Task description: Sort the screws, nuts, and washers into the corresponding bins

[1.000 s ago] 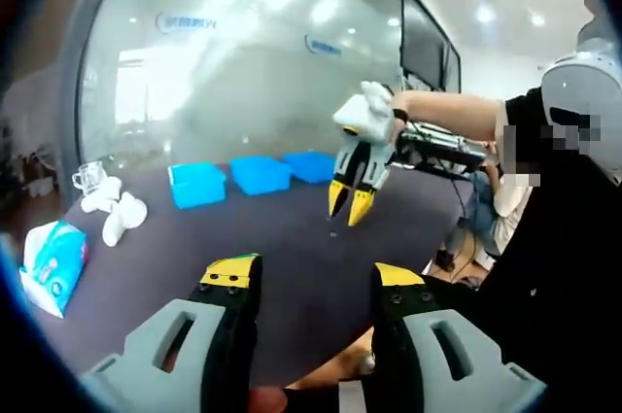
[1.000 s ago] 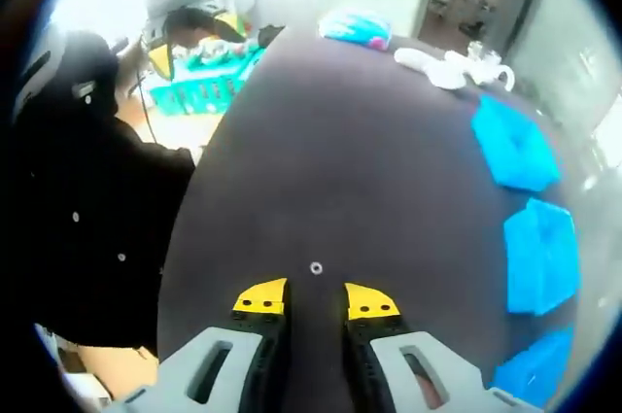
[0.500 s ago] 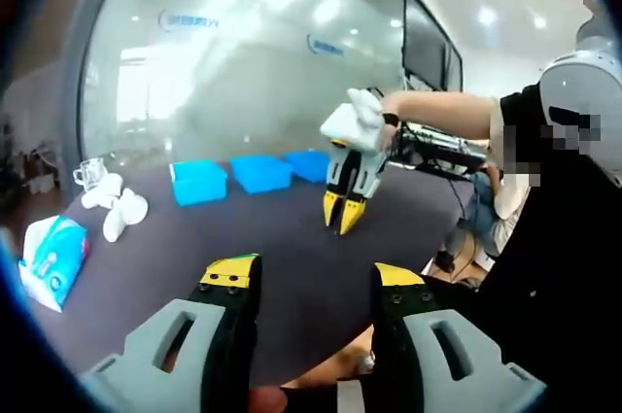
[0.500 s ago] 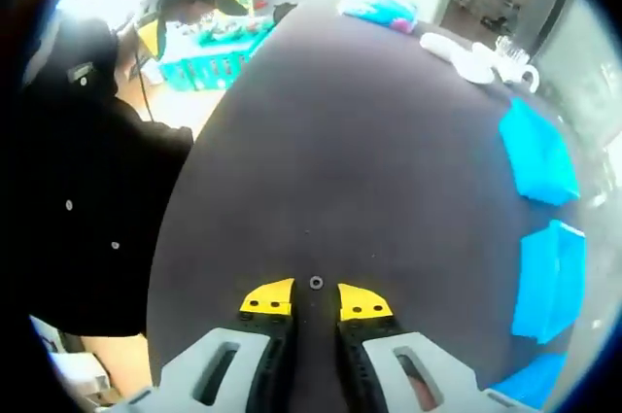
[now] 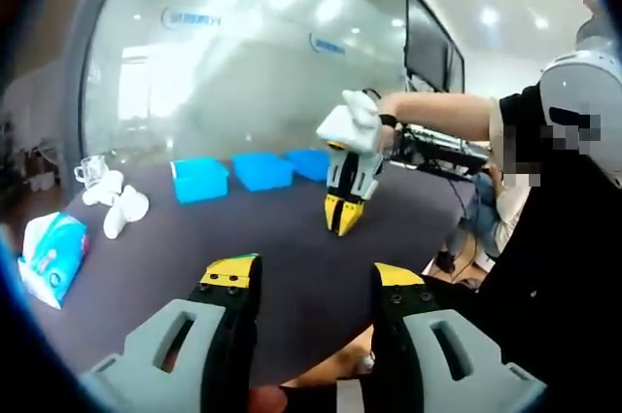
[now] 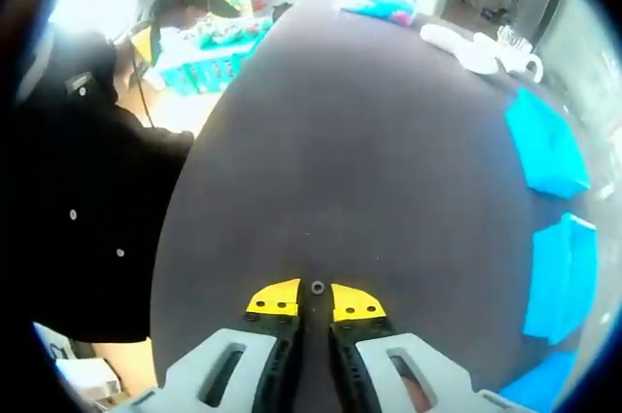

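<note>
the sorting looks like it is near its start or in the middle, i cannot tell which. the three blue bins [image 5: 199, 180] sit in a row at the far edge of the dark table [image 5: 175, 248], and i cannot see into them, so i do not know what is already inside. one small part, a washer [image 6: 317, 288] or maybe a nut, too small to tell, lies on the table and is not yet in a bin.

in the right gripper view, the right gripper [image 6: 316, 298] is down at the table with its yellow tips almost together. the little ring sits right between the tips, at their front end. i cannot tell if the tips really pinch it or only sit beside it. the bins are well apart from this gripper, off to its right side, so the ring must be lifted and carried over there. which bin it belongs in i cannot tell.

in the left gripper view, the left gripper [image 5: 313, 277] hangs above the near table edge with its jaws wide apart and nothing between them. the right gripper [image 5: 341, 215] shows ahead of it, a little to its right, pointing down at the table with its tips nearly shut.

beyond the left gripper, to its left, lie a blue tissue pack [image 5: 51, 256] and some white cups [image 5: 115, 209].
</note>
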